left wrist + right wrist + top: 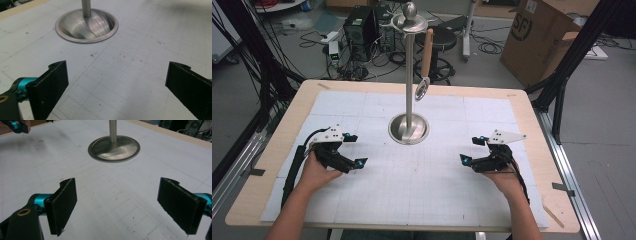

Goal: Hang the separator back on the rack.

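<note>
One steel stand [409, 120] holds one hanging spoon [425, 62]; two grippers, left [353, 150] and right [473, 149], fingers spread wide.

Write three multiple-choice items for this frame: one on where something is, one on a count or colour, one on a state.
1. Where does the metal stand sit?
A. Between the two grippers, farther back on the mat
B. At the table's left edge
C. On the floor

2. How many utensils hang from the stand?
A. None
B. One
C. Three

3. How are the left gripper and right gripper?
A. Both shut
B. Both open, holding nothing
C. One clamps the stand

Key: 1 A, its round base rests mid-mat; 2 B, a single wooden-handled spoon hangs there; 3 B, both gripper views show jaws wide apart over bare mat.
</note>
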Motion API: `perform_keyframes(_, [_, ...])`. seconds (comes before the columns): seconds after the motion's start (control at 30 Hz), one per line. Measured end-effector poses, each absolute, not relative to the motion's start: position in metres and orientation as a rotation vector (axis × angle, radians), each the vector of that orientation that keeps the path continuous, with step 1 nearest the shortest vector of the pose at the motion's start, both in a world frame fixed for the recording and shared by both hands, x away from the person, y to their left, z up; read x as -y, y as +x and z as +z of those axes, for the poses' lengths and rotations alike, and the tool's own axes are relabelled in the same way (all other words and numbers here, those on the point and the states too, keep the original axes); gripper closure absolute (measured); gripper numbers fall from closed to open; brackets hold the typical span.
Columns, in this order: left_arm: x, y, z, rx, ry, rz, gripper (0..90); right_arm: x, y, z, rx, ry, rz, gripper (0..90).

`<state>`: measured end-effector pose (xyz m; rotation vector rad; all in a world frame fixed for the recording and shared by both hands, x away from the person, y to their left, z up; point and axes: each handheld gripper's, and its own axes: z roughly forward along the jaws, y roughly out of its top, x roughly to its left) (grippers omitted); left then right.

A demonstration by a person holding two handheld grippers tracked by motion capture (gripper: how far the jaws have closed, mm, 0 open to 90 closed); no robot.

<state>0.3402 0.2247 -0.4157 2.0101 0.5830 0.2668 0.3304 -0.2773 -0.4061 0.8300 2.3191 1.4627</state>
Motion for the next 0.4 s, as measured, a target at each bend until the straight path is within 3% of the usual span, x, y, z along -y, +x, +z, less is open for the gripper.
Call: perform_keyframes(0.4, [-0.2233,0.3415,-0.4191,-0.592,2.024,0.264,5.2,0.2832,0.3303,-0.4059,-2.301,0.848,1.474,15.0])
